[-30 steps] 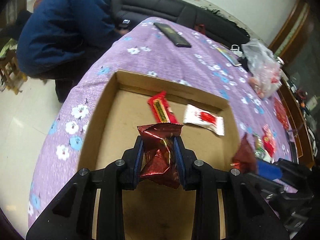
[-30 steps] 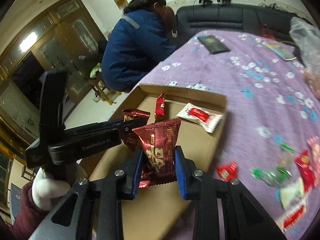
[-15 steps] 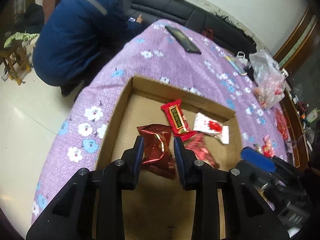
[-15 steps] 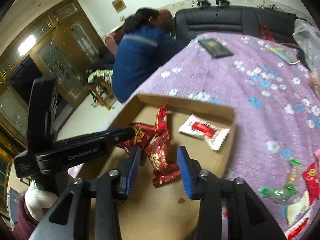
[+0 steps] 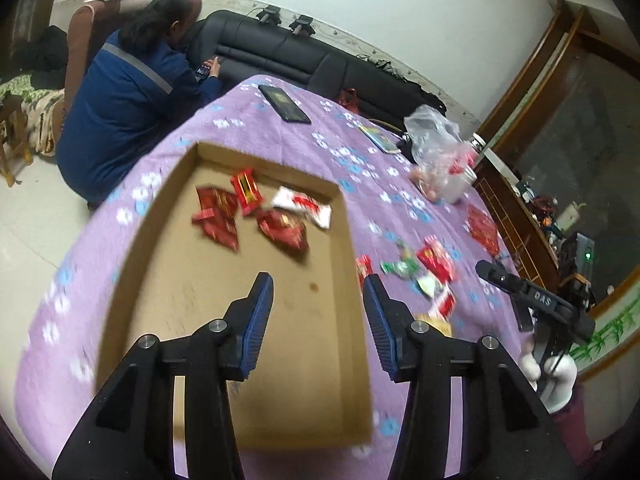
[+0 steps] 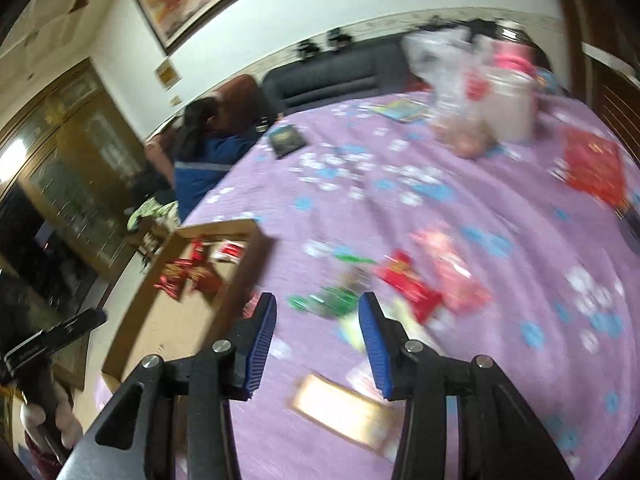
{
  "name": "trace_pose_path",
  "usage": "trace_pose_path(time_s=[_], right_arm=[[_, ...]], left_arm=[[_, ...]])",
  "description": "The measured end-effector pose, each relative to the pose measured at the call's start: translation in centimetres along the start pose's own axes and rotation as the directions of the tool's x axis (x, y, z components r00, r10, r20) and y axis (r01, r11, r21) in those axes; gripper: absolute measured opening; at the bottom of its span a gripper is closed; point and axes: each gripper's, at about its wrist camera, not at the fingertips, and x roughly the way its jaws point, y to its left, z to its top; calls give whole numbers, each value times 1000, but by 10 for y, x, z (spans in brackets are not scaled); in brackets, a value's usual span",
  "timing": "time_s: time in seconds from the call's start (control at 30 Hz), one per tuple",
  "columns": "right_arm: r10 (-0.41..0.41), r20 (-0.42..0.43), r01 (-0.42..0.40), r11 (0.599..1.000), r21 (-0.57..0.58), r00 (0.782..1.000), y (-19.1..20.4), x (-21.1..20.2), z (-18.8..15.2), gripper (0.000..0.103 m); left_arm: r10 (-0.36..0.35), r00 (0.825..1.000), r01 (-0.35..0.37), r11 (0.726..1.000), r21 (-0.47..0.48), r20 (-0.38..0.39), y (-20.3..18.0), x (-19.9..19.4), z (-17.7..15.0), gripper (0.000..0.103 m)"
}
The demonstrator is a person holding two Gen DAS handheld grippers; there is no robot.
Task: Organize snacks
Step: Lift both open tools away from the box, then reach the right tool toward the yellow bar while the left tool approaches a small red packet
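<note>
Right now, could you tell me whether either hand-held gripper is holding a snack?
Neither: the left hand-held gripper and right hand-held gripper are both empty, their jaws opening.

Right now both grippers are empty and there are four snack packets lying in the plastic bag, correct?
Not quite. The four snack packets lie in the cardboard box, not the plastic bag; the left wrist view shows it. Left gripper and right gripper are empty, jaws opening.

Four snack packets [image 5: 256, 212] flat in cardboard box [image 5: 344, 248] (others [image 5: 424, 268] scattered outside).
</note>
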Motion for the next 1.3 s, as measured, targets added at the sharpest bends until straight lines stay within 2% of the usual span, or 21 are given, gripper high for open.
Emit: trace_pose_path(time_s=[0.2,0.33,0.5,0.63,0.83,0.9,1.03,1.1,1.13,1.17,1.23,1.3], right_arm=[[-24,4,24,995,94,1000,-47,-21,-25,46],[1,-5,0,996,89,1000,-51,-27,-39,46],[69,-67,-70,998,-10,995,-28,-13,-52,46],[94,-102,-104,990,-97,990,-10,7,-57,46],[72,-160,-103,975,-197,985,2,40,-57,46],[59,-152,-94,968,-234,987,6,42,-60,47],[47,-157,-93,949,-303,986,15,44,-70,59],[24,-161,-76,943,-325,987,17,48,-73,59],[28,-166,-81,942,-327,986,18,48,-73,57],[30,-169,-86,940,-329,985,18,48,-74,40],[62,-180,-117,942,-315,982,15,46,-75,26],[46,-171,-98,946,-310,984,12,40,-77,23]], left_arm=[[-47,999,46,998,-48,-23,-15,-4,-35,47],[-52,998,51,998,-45,-39,-28,-2,-45,47],[-62,995,61,998,-25,-71,-44,7,-56,47],[-71,993,72,997,9,-91,-56,12,-60,47],[-90,991,94,995,27,-100,-66,14,-55,47],[-84,991,89,995,43,-103,-70,17,-51,47],[-53,992,64,993,100,-117,-86,33,-43,47],[-32,991,51,988,144,-131,-97,48,-38,47],[-17,990,41,984,171,-139,-103,58,-33,47],[-5,989,33,982,187,-147,-107,66,-30,47],[9,984,30,977,213,-180,-115,89,-21,47],[20,978,28,973,228,-207,-121,109,-14,47]])
